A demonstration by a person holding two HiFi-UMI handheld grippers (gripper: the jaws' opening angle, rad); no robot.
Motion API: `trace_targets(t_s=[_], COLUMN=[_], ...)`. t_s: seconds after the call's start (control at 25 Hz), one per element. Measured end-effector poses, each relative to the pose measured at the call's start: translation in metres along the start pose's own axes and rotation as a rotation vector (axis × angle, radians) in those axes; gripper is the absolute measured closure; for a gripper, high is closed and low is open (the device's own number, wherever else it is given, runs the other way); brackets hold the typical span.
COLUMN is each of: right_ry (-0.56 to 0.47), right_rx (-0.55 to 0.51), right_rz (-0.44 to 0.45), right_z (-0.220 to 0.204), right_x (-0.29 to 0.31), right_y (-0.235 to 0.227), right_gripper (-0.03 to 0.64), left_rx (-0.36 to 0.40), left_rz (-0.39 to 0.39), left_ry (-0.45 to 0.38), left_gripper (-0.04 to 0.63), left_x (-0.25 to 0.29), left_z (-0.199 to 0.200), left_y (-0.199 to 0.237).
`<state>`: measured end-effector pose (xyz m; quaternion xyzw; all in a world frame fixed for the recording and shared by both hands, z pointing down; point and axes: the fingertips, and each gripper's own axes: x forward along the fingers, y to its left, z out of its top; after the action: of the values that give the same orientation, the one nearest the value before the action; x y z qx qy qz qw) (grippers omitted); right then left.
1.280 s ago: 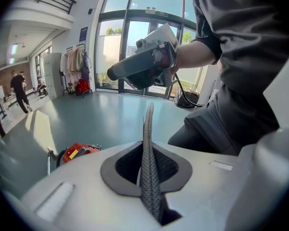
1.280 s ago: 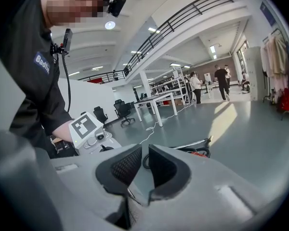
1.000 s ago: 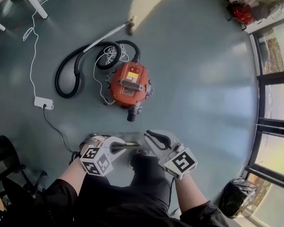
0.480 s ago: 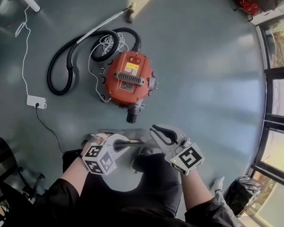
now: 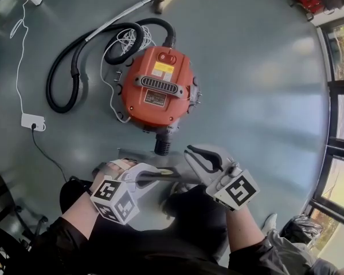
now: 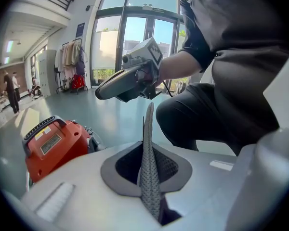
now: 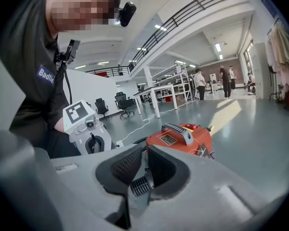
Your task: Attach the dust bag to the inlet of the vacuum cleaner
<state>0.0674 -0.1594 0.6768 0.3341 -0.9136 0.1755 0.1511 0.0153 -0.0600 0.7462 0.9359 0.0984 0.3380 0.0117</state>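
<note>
1. Head view showed the dust bag (image 5: 160,175) edge-on as a thin dark strip. It was held clear of the floor (image 5: 258,96) between the two tongs, in front of the person's knees.
2. The bag hung near the inlet (image 5: 162,146), a black ribbed stub on the side of the vacuum cleaner (image 5: 157,87) that faced the person. Whether bag and inlet touched could not be told.
3. In the left gripper view, the left tongs (image 6: 147,177) were clamped on the bag. A thin grey sheet with an embossed mesh pattern stood upright between the pads and rose past their tips.
4. In the right gripper view, the right tongs (image 7: 143,172) stood almost together, pinching a grey edge of the bag low between the pads. The ribbed inlet showed beyond the narrow gap.
5. The vacuum cleaner was orange with a black handle on top and sat on the grey floor.
6. A black hose (image 5: 69,73) looped on the floor at its left and led to a metal wand (image 5: 117,19). A white cord (image 5: 126,42) lay bunched inside the loop.
7. Further left, a white power strip (image 5: 32,121) lay on the floor with a cable plugged into it.
</note>
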Motion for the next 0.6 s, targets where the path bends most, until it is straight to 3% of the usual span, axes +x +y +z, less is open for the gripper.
trace_targets(t_s=[0.32,0.6], right_ry=[-0.059,-0.115], right_rx=[-0.04,-0.071], right_rz=[-0.027,-0.021], right_z=[-0.027,-0.037], right_x=[0.017,0.026], right_y=[-0.023,-0.032], right_gripper=[0.586,0.586], left_rx=[0.001,0.012], left_rz=[0.019,0.051], left_ry=[-0.03,-0.006], left_gripper=[0.555,0.555], left_x=[0.016,0.026], left_z=[-0.017,-0.036], left_y=[0.013,0.029])
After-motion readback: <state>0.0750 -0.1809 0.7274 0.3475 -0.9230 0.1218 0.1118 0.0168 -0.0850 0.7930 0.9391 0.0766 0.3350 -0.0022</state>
